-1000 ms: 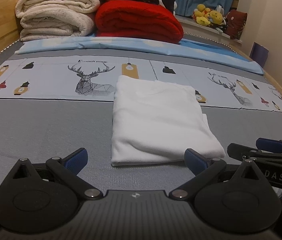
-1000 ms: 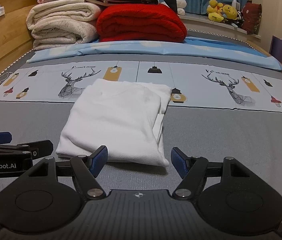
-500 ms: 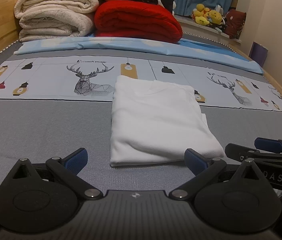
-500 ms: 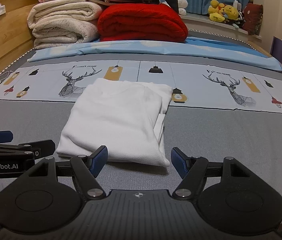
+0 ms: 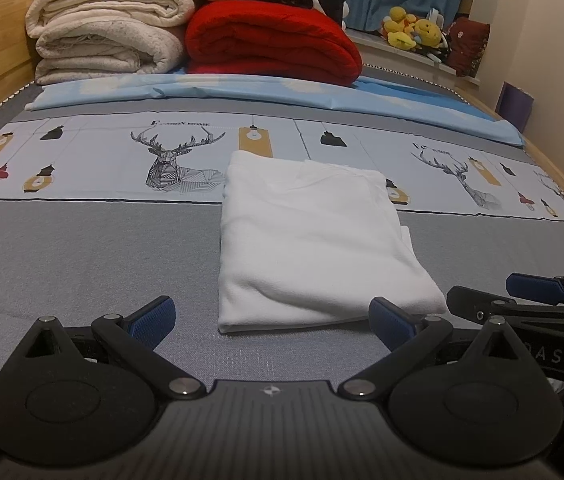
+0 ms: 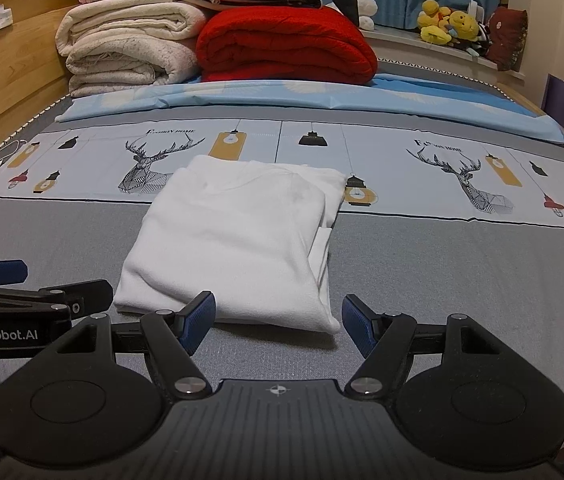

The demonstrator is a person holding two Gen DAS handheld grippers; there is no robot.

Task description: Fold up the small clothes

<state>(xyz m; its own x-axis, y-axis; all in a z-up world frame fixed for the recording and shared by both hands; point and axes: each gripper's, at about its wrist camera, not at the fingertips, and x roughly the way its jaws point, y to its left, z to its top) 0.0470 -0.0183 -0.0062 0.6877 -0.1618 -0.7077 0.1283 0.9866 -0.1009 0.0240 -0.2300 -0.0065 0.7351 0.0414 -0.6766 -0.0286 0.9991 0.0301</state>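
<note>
Both spread-jawed grippers (image 5: 272, 320) (image 6: 278, 322) hover just short of the folded white garment (image 5: 313, 240).

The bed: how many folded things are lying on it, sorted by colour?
White: 1, the folded garment near the two open grippers
Cream: 2, the blankets stacked at the far end
Red: 1, the blanket beside them
Light blue: 1, the flat sheet under the stacks
Total: 5, not counting the mixed bedding on top of the piles

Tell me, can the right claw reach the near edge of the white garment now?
Probably yes. The right claw stands open just before the near edge of the garment, and nothing lies between them; the left claw is off to the side.
</note>
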